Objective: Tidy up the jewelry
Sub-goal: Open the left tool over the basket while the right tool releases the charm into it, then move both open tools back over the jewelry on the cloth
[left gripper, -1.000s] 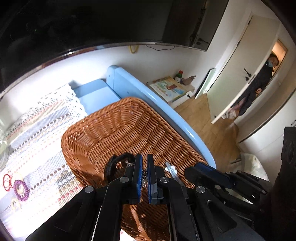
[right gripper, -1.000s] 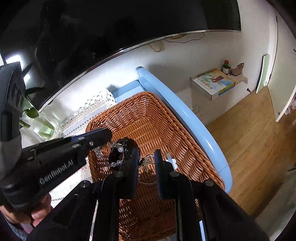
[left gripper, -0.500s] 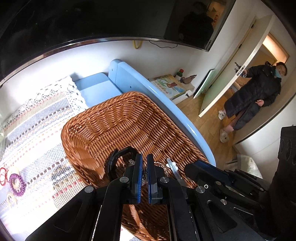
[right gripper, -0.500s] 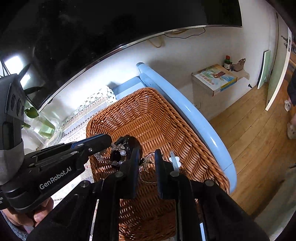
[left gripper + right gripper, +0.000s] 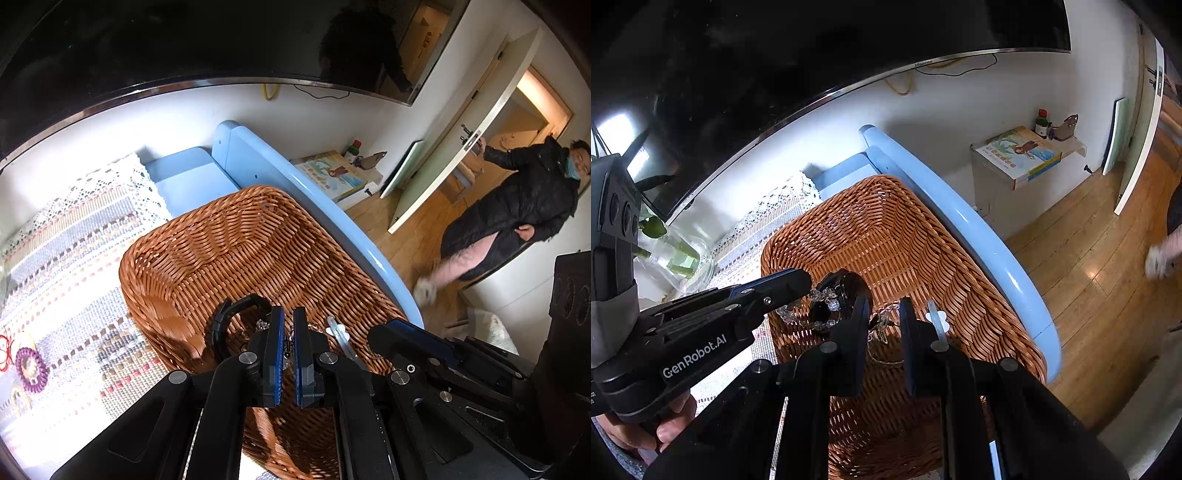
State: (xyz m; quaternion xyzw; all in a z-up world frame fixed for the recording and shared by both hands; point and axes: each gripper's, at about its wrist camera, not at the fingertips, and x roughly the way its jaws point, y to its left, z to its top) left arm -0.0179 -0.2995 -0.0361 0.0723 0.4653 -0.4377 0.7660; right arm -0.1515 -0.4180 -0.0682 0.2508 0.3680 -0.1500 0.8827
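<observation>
A brown wicker basket stands on a patterned cloth by a blue rail. Inside lie a black bangle, a thin chain and a white clip. My left gripper is shut on a crystal bead bracelet, which hangs from its tips over the basket's near left part. My right gripper hovers just right of it over the basket, jaws slightly apart and holding nothing.
A purple coil hair tie and red string lie on the cloth at left. A glass vase with leaves stands back left. A TV hangs above. A person in a black coat walks in on the wood floor at right.
Both grippers hold almost still over the basket, the bracelet still hanging. The person at the door has stepped further into the room.
</observation>
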